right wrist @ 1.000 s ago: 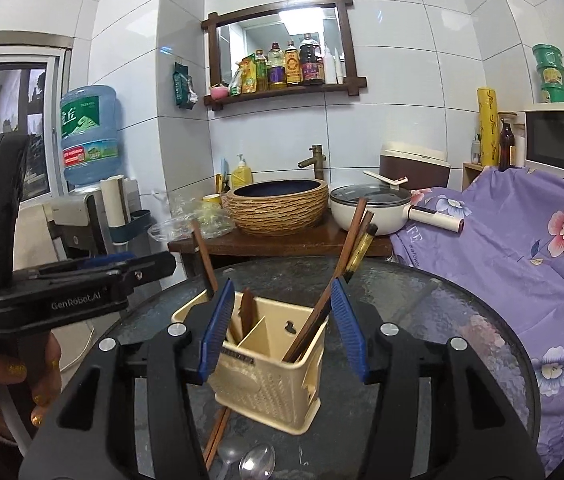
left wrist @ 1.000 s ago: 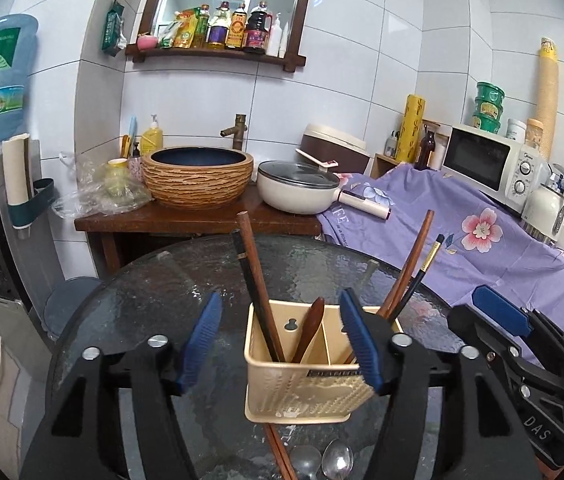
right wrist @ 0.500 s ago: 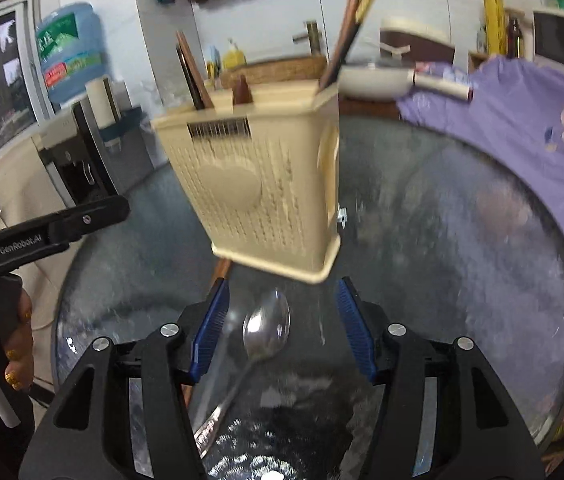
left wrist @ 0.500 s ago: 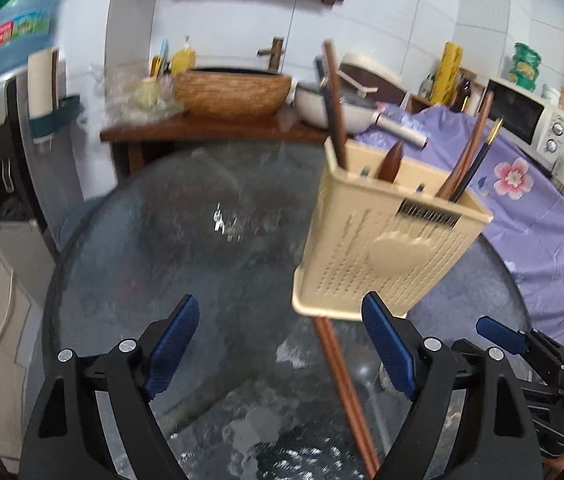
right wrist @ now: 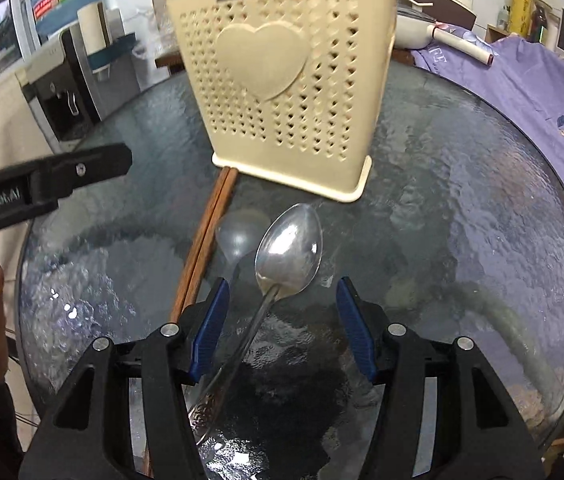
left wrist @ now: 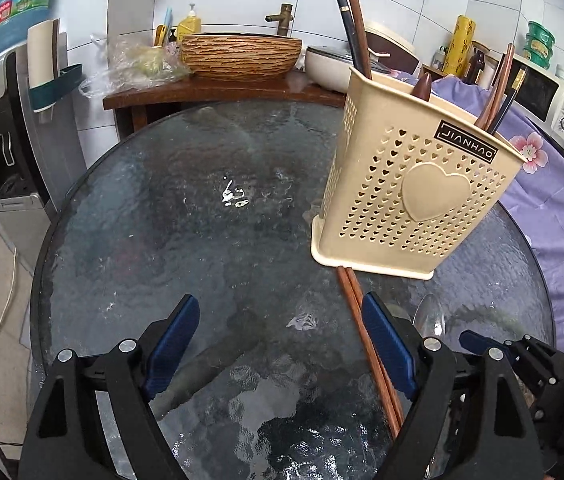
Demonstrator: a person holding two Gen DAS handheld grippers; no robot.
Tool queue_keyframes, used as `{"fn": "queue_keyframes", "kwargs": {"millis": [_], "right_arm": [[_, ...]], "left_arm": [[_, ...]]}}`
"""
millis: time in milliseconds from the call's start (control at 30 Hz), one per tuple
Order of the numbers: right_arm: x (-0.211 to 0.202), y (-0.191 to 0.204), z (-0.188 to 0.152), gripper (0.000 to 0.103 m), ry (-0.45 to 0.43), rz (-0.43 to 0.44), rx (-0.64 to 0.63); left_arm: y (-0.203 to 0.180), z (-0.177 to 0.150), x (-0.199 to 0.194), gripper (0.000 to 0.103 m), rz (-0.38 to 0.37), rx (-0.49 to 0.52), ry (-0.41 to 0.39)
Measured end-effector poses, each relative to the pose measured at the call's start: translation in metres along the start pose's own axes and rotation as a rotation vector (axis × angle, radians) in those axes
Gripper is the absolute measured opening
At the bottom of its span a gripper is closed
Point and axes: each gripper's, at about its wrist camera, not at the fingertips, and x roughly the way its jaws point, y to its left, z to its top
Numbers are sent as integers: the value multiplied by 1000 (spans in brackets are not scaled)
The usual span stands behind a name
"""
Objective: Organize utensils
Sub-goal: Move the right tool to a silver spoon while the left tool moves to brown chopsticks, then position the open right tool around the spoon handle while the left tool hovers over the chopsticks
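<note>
Left wrist: textured glass table (left wrist: 201, 240)

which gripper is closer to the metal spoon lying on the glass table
Right. The right gripper is open with the metal spoon lying between its fingers, not gripped. The left gripper, also open, sits off to the side of it, nearer the brown chopsticks.

Bare glass table (left wrist: 169, 240) lies left of the utensil holder (left wrist: 414, 200); chopsticks (left wrist: 366, 344) and spoon (right wrist: 288, 252) block its front.
</note>
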Motion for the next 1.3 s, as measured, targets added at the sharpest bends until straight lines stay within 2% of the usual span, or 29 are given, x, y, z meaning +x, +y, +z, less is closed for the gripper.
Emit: {"fn": "queue_keyframes", "kwargs": {"millis": [200, 600, 867, 1300], "right_arm": [[8, 6, -1, 53, 13, -33, -23], [2, -4, -6, 44, 7, -28, -48], [-5, -37, -13, 44, 10, -48, -14], [-7, -48, -14, 45, 0, -34, -2]], "left_arm": [[1, 0, -2, 81, -10, -9, 4], [3, -1, 0, 81, -10, -32, 10], [1, -5, 1, 81, -14, -31, 19], [-27, -18, 8, 79, -47, 48, 66]]}}
